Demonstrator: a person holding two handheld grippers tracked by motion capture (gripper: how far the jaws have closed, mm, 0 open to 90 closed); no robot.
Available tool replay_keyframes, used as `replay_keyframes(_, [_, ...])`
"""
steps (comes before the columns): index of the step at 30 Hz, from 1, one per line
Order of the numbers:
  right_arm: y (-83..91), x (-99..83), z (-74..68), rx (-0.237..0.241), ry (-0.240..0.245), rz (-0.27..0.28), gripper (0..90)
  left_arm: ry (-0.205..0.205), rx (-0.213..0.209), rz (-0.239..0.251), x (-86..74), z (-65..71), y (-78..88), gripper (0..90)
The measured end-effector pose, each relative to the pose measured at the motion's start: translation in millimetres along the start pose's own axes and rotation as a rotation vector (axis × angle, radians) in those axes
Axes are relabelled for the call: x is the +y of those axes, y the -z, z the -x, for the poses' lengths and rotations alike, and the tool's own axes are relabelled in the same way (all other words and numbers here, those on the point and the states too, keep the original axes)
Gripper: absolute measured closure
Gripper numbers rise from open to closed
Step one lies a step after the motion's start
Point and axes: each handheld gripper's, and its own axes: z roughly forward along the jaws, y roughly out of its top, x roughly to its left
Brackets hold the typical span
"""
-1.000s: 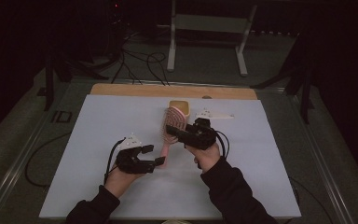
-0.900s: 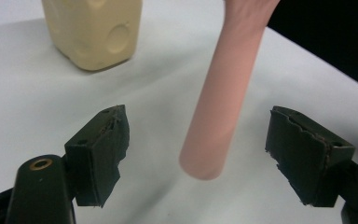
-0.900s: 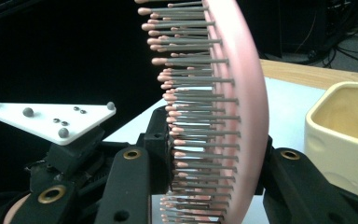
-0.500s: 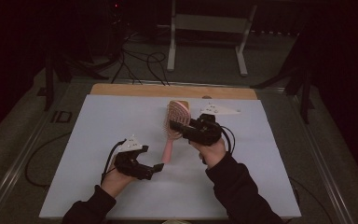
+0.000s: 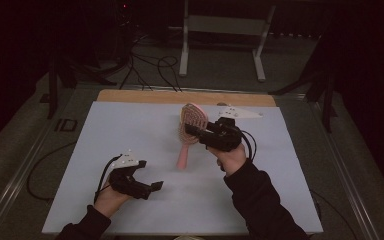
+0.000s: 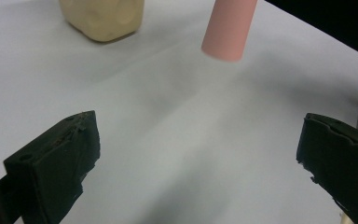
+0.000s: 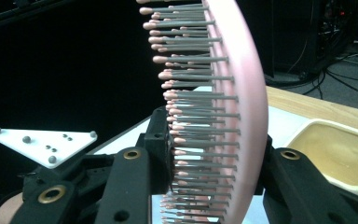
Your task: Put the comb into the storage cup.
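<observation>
Lifted further since the earlier frame, the pink hairbrush now hangs clear of the white board, its paddle head up and its handle slanting down toward the person, while the left gripper has drawn back toward the near edge of the board. The right gripper clamps the brush head: in the right gripper view one jaw presses into the grey, pink-tipped bristles and the other bears on the smooth pink back. Behind the brush, toward the wooden strip at the far edge of the board, sits a cream-coloured container. The left gripper rests low on the board, nearer the person than the brush, jaws spread wide and holding nothing. In its own view the round end of the brush handle floats above the board, the cream container just beside it.
</observation>
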Motion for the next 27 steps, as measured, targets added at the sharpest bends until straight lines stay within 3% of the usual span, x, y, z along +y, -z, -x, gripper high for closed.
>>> replay_keyframes(4, [1.3, 0.0, 1.4, 0.006, -0.010, 0.010, 64.2, -0.002, 0.021, 0.007, -8.0, -1.4, 7.6, 0.1])
replay_keyframes(5, [1.4, 0.0, 1.6, 0.005, -0.008, 0.010, 64.2, -0.021, 0.048, 0.020, -12.6, -1.7, 11.6, 0.1])
replay_keyframes(11, [3.3, 2.1, 3.6, 0.002, -0.008, 0.013, 64.2, -0.002, 0.103, 0.017, -26.2, -10.2, 21.2, 0.1])
replay_keyframes(19, [4.5, 4.1, 7.3, 0.004, -0.010, 0.020, 64.2, -0.023, 0.149, -0.004, -42.8, -14.1, 29.6, 0.1])
replay_keyframes(27, [7.8, 11.2, 8.6, -0.004, 0.004, 0.030, 64.3, -0.007, 0.160, -0.005, -52.7, -16.6, 37.9, 0.1])
